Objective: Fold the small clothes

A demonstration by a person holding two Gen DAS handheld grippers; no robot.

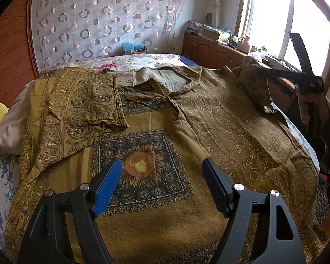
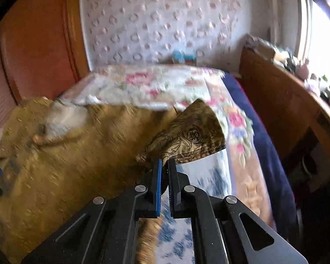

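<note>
An olive-gold patterned shirt (image 1: pixel 165 198) with a sunflower print lies spread on the bed, front up, collar at the far side. Its left sleeve (image 1: pixel 85 105) is folded in across the chest. My left gripper (image 1: pixel 161 171) is open and empty, hovering over the sunflower print. My right gripper (image 2: pixel 164 165) is shut on the cuff of the shirt's right sleeve (image 2: pixel 191 136) and holds it lifted off the bed; in the left wrist view this gripper (image 1: pixel 272 72) shows at the far right with the raised sleeve (image 1: pixel 255 85). The right wrist view is blurred by motion.
The bed (image 2: pixel 209 176) has a blue-and-white sheet and a floral quilt (image 1: pixel 129 61) at the far end. A wooden cabinet (image 1: pixel 211 50) with clutter stands along the right under a window. A wooden headboard (image 2: pixel 37 44) is at the left. A pale cushion (image 1: pixel 4 129) lies at the left edge.
</note>
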